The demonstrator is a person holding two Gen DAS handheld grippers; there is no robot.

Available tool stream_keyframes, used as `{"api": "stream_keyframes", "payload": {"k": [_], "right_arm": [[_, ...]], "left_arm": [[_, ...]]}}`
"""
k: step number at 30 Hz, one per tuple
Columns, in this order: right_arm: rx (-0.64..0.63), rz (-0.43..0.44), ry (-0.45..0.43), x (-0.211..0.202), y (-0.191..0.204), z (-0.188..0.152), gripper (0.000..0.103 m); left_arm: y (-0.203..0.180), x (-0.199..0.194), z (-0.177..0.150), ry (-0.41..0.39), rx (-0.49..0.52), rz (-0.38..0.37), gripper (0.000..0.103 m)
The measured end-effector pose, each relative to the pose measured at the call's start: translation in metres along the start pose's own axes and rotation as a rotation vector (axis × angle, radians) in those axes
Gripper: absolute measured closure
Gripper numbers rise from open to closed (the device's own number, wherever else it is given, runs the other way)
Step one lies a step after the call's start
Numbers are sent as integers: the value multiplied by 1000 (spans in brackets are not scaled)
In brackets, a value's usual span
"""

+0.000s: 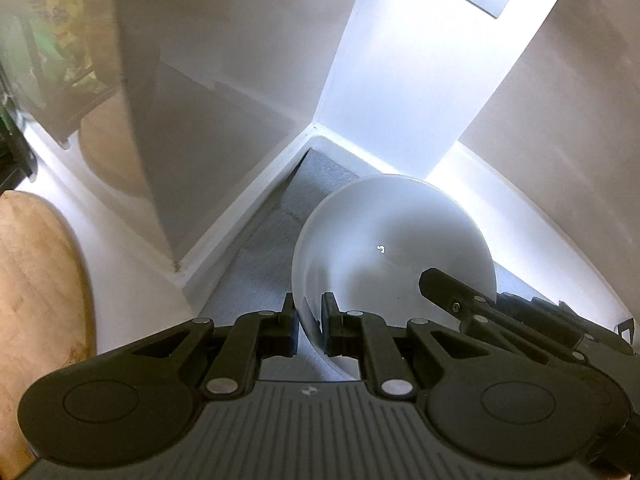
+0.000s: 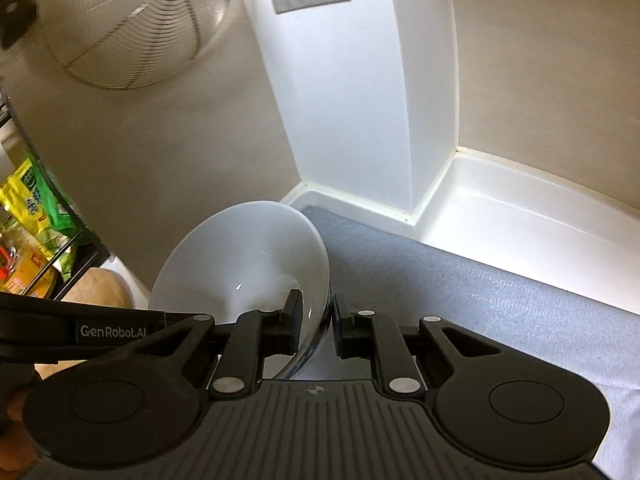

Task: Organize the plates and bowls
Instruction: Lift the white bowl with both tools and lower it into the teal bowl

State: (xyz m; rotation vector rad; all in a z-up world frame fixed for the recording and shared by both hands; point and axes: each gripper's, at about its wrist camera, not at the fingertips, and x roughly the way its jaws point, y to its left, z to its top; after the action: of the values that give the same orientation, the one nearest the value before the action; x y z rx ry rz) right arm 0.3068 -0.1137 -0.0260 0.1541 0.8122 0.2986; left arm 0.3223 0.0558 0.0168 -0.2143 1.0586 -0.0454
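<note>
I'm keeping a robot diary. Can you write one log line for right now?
left gripper: shut on white bowl rim | right gripper: shut on same rim | bowl: tilted above grey mat

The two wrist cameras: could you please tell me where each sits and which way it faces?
Left wrist: on the left hand-held gripper, looking down into the wall corner; its fingers pinch the white bowl.
Right wrist: on the right hand-held gripper, facing the same corner, pinching the bowl's opposite rim.
Shared: the bowl, the grey mat, each other's gripper.
</note>
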Motion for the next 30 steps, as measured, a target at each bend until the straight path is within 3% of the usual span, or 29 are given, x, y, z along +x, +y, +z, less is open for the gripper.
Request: {"api": "stream_keyframes", "payload": {"k": [15, 30], "right_arm": [[-18, 3, -14, -31, 28, -25, 86], [-11, 4, 29, -48, 50, -69, 86]], "left_arm": [[16, -36, -32, -20, 21, -10, 91], [33, -54, -73, 8, 50, -6, 92]]}}
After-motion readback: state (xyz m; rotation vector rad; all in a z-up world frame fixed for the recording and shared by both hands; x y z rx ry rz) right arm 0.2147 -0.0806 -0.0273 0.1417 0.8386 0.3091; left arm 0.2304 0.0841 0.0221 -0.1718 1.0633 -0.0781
